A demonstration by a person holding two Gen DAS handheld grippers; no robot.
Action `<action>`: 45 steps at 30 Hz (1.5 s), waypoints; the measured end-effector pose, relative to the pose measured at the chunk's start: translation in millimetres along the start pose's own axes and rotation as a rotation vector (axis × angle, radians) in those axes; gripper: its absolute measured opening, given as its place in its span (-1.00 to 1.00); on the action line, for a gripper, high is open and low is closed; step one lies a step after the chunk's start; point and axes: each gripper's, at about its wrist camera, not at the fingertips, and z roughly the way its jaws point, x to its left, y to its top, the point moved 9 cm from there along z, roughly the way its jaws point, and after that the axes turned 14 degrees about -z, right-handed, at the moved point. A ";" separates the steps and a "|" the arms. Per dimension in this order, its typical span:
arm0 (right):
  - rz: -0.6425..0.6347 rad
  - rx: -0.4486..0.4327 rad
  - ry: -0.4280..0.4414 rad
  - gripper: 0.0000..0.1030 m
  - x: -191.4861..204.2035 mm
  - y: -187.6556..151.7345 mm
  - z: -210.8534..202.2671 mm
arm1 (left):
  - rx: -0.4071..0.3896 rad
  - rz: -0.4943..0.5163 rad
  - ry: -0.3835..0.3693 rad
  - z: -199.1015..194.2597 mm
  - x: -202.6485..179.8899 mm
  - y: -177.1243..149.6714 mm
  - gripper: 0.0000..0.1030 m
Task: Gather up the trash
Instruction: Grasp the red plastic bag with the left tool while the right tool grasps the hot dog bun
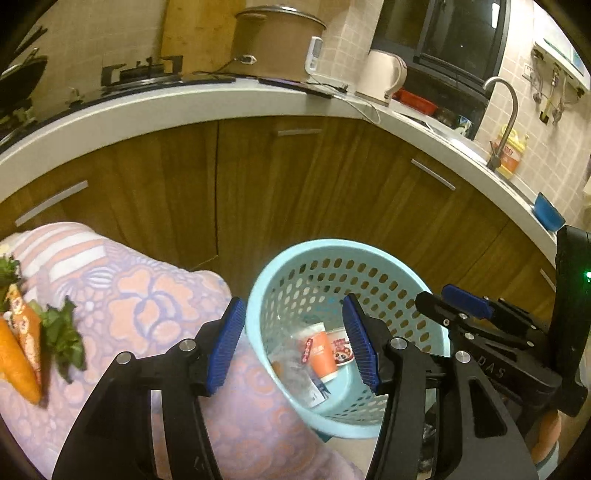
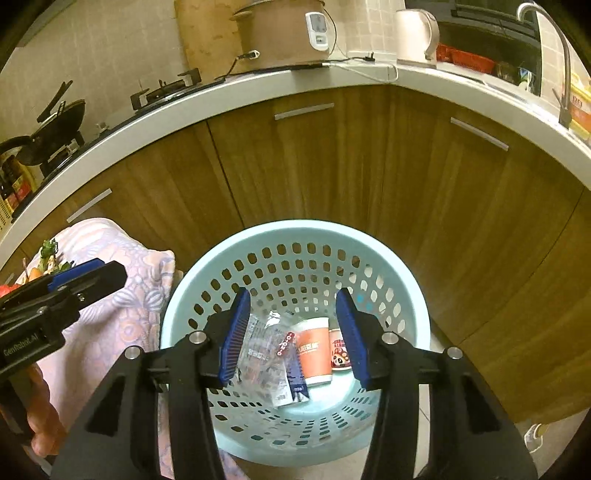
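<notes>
Lying at the bottom of a pale blue perforated basket (image 2: 295, 236) are the collected pieces of trash: an orange paper cup (image 2: 314, 350) on its side, a small red-and-white tub (image 2: 338, 354) with a cartoon face just to its right, and a crumpled clear wrapper (image 2: 264, 354) with a dark-edged packet beside it on the left. In the right wrist view the basket is filling the lower centre of the frame, and the right gripper (image 2: 293, 336) is hanging over its mouth with its blue-padded jaws standing about halfway apart, nothing between them but the view down onto the trash. In the left wrist view the same basket (image 1: 280, 266) is sitting at lower centre right, the cup (image 1: 321, 350) showing inside it, and the left gripper (image 1: 293, 350) is likewise parted to roughly mid-width and holding nothing. The right gripper's body is showing at the right edge of that view.

Just left of the basket, a pink flowered cloth (image 1: 140, 295) is covering a raised surface, with carrots (image 1: 18, 354) and leafy greens (image 1: 62, 332) lying on it at the left edge. Behind, wooden cabinet doors (image 2: 332, 162) are running under a white countertop (image 2: 221, 96), which is carrying a large brown pot (image 2: 280, 33), a white kettle (image 2: 415, 33) and, at upper left, a gas hob (image 2: 162, 92).
</notes>
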 end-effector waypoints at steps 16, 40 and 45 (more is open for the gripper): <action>-0.169 -0.124 0.119 -0.13 107.8 47.8 -45.7 | -0.205 -0.121 0.064 -113.2 65.6 17.9 0.09; -0.401 -0.102 0.366 -0.13 304.5 70.3 -31.0 | -0.324 -0.479 0.396 -238.9 302.4 1.6 0.43; -0.416 -0.065 0.415 -0.13 334.8 67.5 -13.5 | -0.293 -0.509 0.411 -219.8 322.5 -0.3 0.43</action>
